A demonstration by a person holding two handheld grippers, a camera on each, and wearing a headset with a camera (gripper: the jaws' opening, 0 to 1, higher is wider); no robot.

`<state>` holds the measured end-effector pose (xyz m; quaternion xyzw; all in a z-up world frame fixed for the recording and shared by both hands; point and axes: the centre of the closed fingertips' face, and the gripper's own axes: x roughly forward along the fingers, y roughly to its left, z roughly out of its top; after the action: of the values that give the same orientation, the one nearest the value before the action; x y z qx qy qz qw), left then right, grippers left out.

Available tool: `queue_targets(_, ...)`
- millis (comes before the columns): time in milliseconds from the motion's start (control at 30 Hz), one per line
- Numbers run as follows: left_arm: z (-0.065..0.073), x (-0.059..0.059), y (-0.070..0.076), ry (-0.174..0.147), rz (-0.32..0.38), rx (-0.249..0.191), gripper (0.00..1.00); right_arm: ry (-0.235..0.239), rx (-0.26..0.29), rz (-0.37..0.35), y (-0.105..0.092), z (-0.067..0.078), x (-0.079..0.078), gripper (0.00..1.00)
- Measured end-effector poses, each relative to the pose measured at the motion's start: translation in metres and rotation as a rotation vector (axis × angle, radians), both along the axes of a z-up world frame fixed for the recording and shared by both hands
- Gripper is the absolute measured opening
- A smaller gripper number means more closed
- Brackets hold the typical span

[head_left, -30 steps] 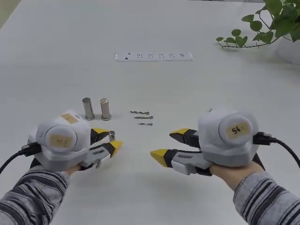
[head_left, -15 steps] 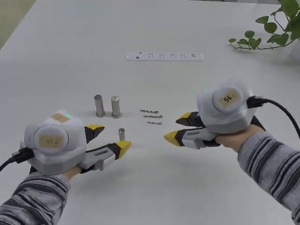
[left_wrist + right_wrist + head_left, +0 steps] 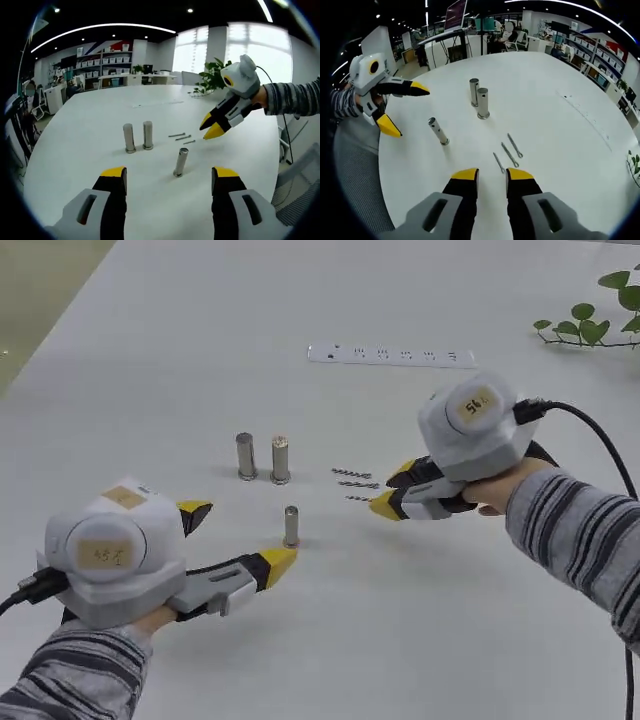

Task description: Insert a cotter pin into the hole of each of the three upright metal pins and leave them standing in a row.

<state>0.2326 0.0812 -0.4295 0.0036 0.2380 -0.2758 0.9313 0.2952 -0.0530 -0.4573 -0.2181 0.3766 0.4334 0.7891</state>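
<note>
— Counting the metal pins [image 3: 280, 459], how many stand on the worktop [image 3: 200, 360]?

— Three, all upright. Two stand side by side, just apart, around the middle of the worktop. The third pin [image 3: 291, 526] stands alone, closer to the near edge.

— Where is that third pin relative to the left gripper [image 3: 237, 532]?

— Just ahead of it. In the left gripper view it stands beyond the gap between the jaws, a little toward the right-hand jaw and touching neither. Those jaws are spread wide, with nothing between them.

— And the cotter pins [image 3: 359, 484]?

— Three, lying flat and roughly parallel, just to the right of the standing pair. The right gripper [image 3: 393, 488] hangs low beside them with its tips pointing at them. In the right gripper view the nearest cotter pin lies just ahead of the gap between the jaws. Those jaws are a narrow gap apart and grip nothing.

— What else is on the worktop?

— One white power strip [image 3: 392, 355] lies near the far edge, and one leafy plant [image 3: 590, 325] sits at the far right corner.
</note>
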Motion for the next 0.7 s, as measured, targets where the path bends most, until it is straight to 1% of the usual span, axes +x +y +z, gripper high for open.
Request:
queue_targets(67, 0.000, -0.002, 0.002, 0.004, 0.006, 0.000, 0.68, 0.007, -0.003, 0.007, 0.003, -0.004, 0.004, 0.15)
queue_targets(100, 0.000, -0.003, 0.004, 0.009, 0.012, 0.010, 0.69, 0.011, -0.009, 0.012, 0.002, -0.008, 0.013, 0.13)
queue_targets(133, -0.001, -0.003, 0.005, 0.010, 0.015, 0.012, 0.69, 0.012, -0.015, 0.017, 0.003, -0.010, 0.016, 0.12)
queue_targets(200, 0.000, -0.005, 0.008, 0.011, 0.025, 0.010, 0.69, 0.021, -0.029, 0.031, 0.005, -0.015, 0.017, 0.12)
queue_targets(267, -0.001, -0.006, 0.010, 0.009, 0.027, 0.017, 0.69, 0.032, -0.050, 0.030, 0.002, -0.022, 0.023, 0.11)
queue_targets(300, -0.001, -0.007, 0.011, 0.007, 0.024, 0.032, 0.69, 0.039, -0.059, 0.036, 0.002, -0.024, 0.021, 0.11)
queue_targets(367, -0.002, -0.008, 0.013, 0.006, 0.023, 0.044, 0.69, 0.048, -0.064, 0.046, 0.004, -0.026, 0.019, 0.10)
queue_targets(467, -0.001, -0.010, 0.015, 0.006, 0.023, 0.039, 0.69, 0.067, -0.080, 0.048, 0.003, -0.031, 0.019, 0.09)
queue_targets(533, 0.000, -0.012, 0.015, 0.004, 0.024, 0.043, 0.69, 0.075, -0.079, 0.054, 0.004, -0.031, 0.017, 0.08)
queue_targets(567, 0.001, -0.012, 0.016, 0.004, 0.025, 0.044, 0.69, 0.081, -0.078, 0.055, 0.004, -0.033, 0.019, 0.08)
queue_targets(700, 0.001, -0.012, 0.018, 0.003, 0.028, 0.044, 0.69, 0.086, -0.094, 0.065, 0.003, -0.035, 0.018, 0.06)
